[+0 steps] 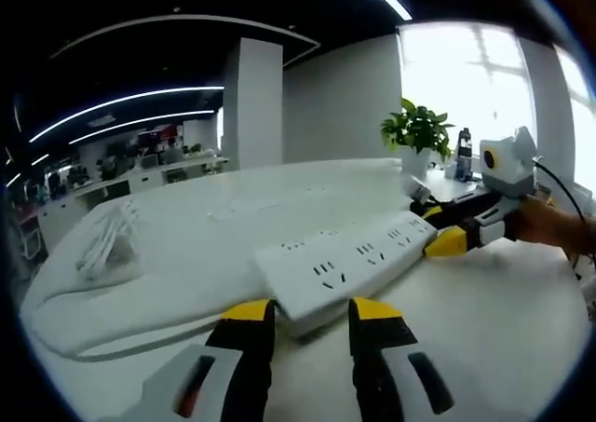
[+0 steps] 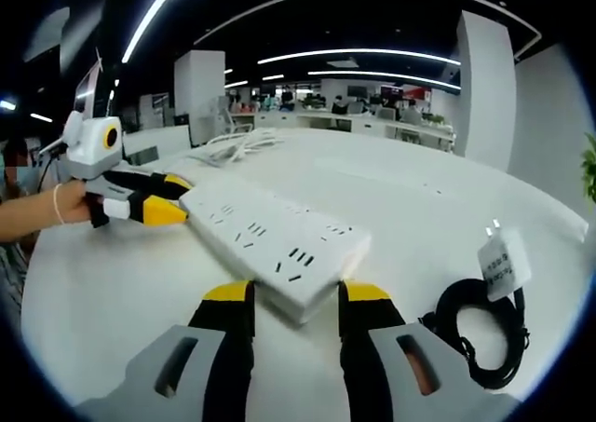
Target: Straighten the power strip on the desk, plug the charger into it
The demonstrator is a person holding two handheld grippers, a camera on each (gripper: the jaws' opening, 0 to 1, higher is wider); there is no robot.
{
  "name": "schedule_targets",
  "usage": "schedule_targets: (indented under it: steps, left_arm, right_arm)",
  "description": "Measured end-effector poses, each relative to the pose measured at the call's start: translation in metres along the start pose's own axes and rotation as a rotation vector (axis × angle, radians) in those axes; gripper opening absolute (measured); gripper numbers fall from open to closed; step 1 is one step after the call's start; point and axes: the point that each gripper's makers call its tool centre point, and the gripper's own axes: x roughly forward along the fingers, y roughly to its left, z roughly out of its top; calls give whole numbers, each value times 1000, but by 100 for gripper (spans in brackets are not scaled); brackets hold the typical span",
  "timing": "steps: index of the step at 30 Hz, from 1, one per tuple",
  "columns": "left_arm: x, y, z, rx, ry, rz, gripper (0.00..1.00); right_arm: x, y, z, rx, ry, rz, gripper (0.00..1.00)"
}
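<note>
the white desk (image 1: 503,319) carries the white power strip (image 2: 275,240) lying flat, one end at each gripper. left gripper (image 1: 309,312) and right gripper (image 2: 287,293) stand open astride its ends, not clamping. the white charger (image 2: 501,262) rests beside its black coiled cable (image 2: 480,333), right of the strip.

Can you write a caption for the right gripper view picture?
Two grippers hold the ends of a white power strip on a desk, charger waiting nearby.
</note>
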Motion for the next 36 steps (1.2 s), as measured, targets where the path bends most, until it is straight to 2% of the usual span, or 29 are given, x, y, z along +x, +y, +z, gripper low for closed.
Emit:
schedule_targets:
  steps: [7,17,25,36]
  left_arm:
    - [1,-4,-1,3,2,1,30]
    - [5,-6,-2,46,20,56,28]
    - [5,-5,-2,18,24,96,28]
    - [8,-5,0,-2,23,98,28]
  right_arm:
    - [3,-7,0,-17,19,-3,34]
    - [8,-14,0,-11,17,-11,33]
    - [8,-16,0,-4,15,-17,33]
    - [7,-19,0,-8,17,-21,32]
